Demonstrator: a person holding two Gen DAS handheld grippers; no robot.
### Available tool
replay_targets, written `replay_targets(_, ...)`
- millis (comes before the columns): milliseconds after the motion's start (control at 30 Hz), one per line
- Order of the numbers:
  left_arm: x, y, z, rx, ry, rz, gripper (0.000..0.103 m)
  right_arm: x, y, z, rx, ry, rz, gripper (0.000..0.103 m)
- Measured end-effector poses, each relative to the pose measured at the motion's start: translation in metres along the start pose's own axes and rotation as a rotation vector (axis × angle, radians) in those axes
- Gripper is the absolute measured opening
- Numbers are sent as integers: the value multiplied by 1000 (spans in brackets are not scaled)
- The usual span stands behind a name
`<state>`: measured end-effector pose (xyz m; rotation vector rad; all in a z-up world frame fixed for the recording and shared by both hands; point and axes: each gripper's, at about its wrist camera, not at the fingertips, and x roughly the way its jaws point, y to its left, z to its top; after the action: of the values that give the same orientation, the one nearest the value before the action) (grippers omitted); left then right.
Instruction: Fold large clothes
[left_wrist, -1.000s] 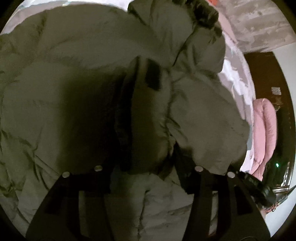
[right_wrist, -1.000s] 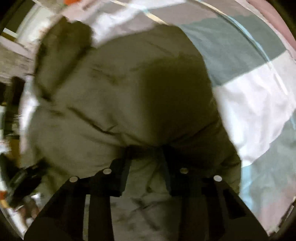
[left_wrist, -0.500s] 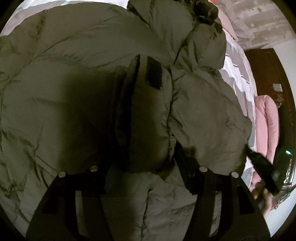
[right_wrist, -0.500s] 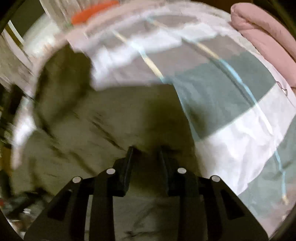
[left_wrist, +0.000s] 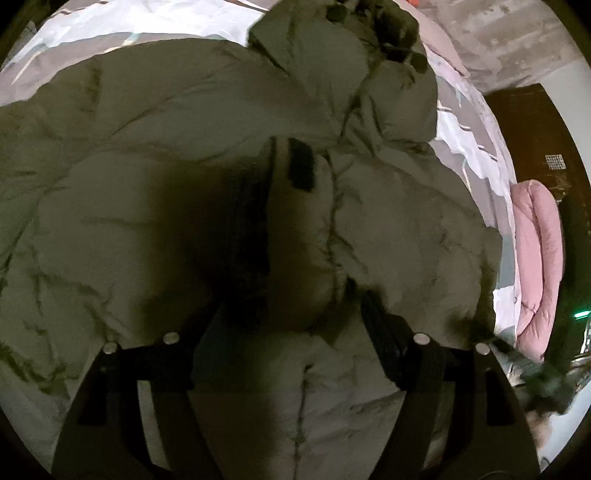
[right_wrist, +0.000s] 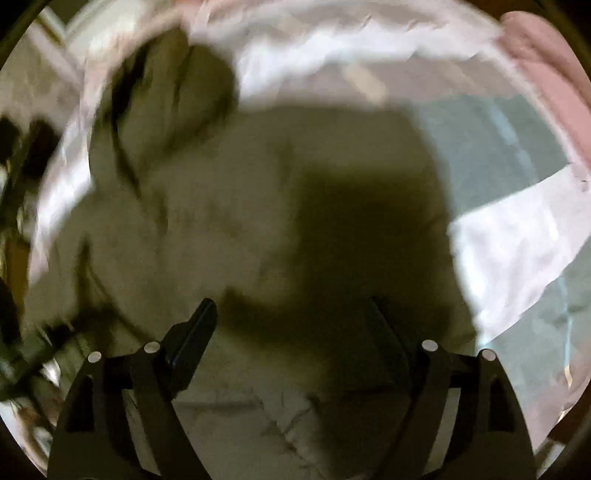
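A large olive-green puffer jacket (left_wrist: 140, 206) lies spread on a bed. Its hood (left_wrist: 362, 40) is at the far end, and a sleeve with a dark cuff tab (left_wrist: 302, 166) is folded over its middle. My left gripper (left_wrist: 291, 325) is open, its jaws wide apart just above the padded sleeve fabric. In the right wrist view the same jacket (right_wrist: 236, 221) fills the centre, blurred. My right gripper (right_wrist: 291, 314) is open and empty just above the jacket, its left fingertip (right_wrist: 205, 314) clear of the fabric.
The bed sheet (right_wrist: 509, 251) has grey, teal and white blocks and shows to the right of the jacket. A rolled pink quilt (left_wrist: 535, 258) lies at the bed's right side, also in the right wrist view (right_wrist: 554, 62). A dark wooden door (left_wrist: 532, 125) stands beyond.
My right gripper has opened and let go of the jacket fabric it pinched, and has lifted back. My left gripper has stayed open and drawn back a little from the jacket.
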<state>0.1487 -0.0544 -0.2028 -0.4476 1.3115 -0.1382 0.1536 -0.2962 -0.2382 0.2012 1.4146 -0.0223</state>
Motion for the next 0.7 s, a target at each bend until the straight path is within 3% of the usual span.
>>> replay_targets(33, -8, 7, 1, -17, -15, 2, 73, 16, 3, -2, -27, 51, -26, 83)
replay_targets(133, -51, 46, 7, -127, -129, -1, 87, 16, 3, 1, -39, 54, -30, 83)
replay_targets(200, -93, 97, 8, -273, -271, -20, 94, 3, -4, 3, -5, 37, 0, 83)
replay_targets(267, -121, 146, 4, -412, -366, -33, 97, -9, -14, 2, 42, 32, 46, 83)
replay_targets(333, -147, 210, -10, -619, -445, -14, 100, -16, -21, -1, 79, 35, 95, 83)
replay_targets(433, -162, 295, -42, -930, -460, 32, 100, -25, -34, -6, 153, 51, 180, 83)
replay_targets(500, -159, 331, -59, -1057, -441, 18, 100, -31, -38, -14, 187, 52, 223, 83)
replay_targets(567, -155, 363, -68, -1144, -421, -23, 100, -36, -38, -23, 211, 48, 255, 83)
replay_targets(700, -155, 392, -71, -1205, -468, -39, 100, -43, -30, -35, 224, 52, 313, 83)
